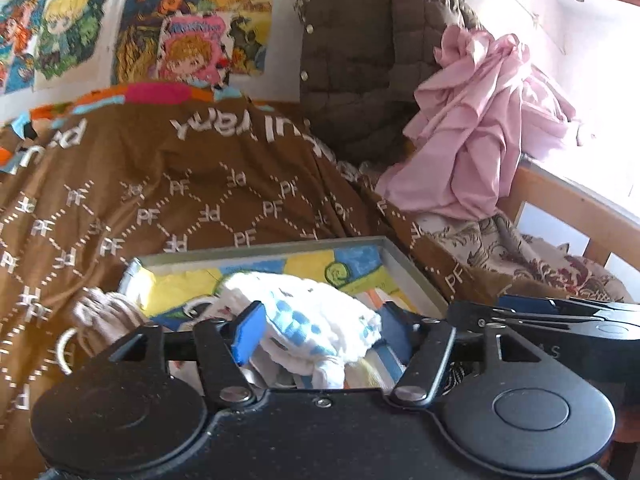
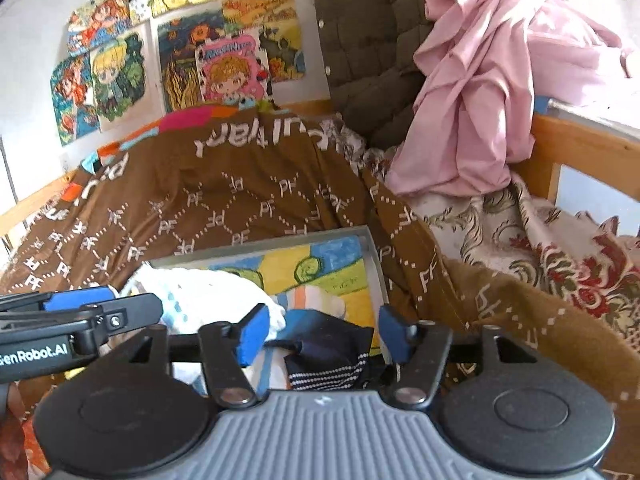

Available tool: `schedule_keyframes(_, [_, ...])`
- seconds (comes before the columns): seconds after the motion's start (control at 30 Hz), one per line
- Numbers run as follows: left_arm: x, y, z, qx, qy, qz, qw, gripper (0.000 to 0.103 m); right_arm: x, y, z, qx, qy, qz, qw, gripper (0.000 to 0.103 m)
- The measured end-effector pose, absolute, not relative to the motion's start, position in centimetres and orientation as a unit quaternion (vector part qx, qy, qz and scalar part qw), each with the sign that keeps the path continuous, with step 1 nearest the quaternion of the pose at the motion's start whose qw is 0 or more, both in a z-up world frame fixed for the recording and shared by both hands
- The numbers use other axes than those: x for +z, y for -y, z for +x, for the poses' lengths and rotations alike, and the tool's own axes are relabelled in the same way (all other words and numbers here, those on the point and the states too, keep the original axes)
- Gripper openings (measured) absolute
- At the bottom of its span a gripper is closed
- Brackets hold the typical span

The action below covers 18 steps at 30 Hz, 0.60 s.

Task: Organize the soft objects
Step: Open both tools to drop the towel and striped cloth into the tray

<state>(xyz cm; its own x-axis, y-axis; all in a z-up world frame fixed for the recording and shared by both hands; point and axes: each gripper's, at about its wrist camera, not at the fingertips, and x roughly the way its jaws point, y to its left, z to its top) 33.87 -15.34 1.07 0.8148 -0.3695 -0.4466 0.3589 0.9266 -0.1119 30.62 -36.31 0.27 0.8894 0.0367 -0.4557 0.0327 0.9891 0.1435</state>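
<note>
A grey-rimmed tray point(image 1: 260, 250) point(image 2: 280, 242) with a cartoon-printed bottom lies on the bed. In it are a white sock with blue dots point(image 1: 312, 312) point(image 2: 208, 292), an orange, blue and white striped sock point(image 2: 316, 296), and a navy sock with a striped cuff point(image 2: 328, 344). My left gripper point(image 1: 322, 332) hangs open low over the tray, with the white sock bunched between its blue pads. My right gripper point(image 2: 324, 334) is open just to its right, and the navy sock lies between its fingers. Each gripper shows at the edge of the other's view.
A brown "PF" blanket point(image 1: 200, 184) covers the bed around the tray. A beige knitted item point(image 1: 104, 312) lies left of the tray. Behind are a brown quilted jacket point(image 1: 352, 60) and crumpled pink cloth point(image 1: 472, 120). A wooden bed rail point(image 1: 560, 196) and floral sheet point(image 2: 520, 240) lie right.
</note>
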Motion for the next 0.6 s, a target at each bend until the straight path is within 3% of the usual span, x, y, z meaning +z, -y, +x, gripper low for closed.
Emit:
schedule_keyframes(0.07, [1.9, 14.9, 32.9, -0.184, -0.224, -0.014, 0.957, 0.081, 1.0, 36.3, 29.7, 0.0, -0.221, 0.077, 0.972, 0.075])
schedule_keyframes(0.17, [3.0, 14.0, 31.4, -0.179, -0.206, -0.021, 0.962, 0.09, 2.1, 36.4, 27.9, 0.001, -0.191, 0.089, 0.978, 0.093])
schedule_keyframes(0.27, [4.1, 13.0, 29.6, -0.172, -0.191, -0.03, 0.966, 0.101, 3.1, 36.3, 26.0, 0.006, -0.164, 0.088, 0.982, 0.098])
schedule_keyframes(0.37, [5.1, 12.1, 27.7, -0.165, -0.17, -0.038, 0.971, 0.102, 4.0, 36.1, 23.7, 0.01, -0.139, 0.086, 0.986, 0.103])
schedule_keyframes(0.6, [6.5, 10.2, 22.5, -0.15, -0.135, -0.038, 0.979, 0.102, 5.2, 35.4, 18.8, 0.01, -0.111, 0.092, 0.989, 0.103])
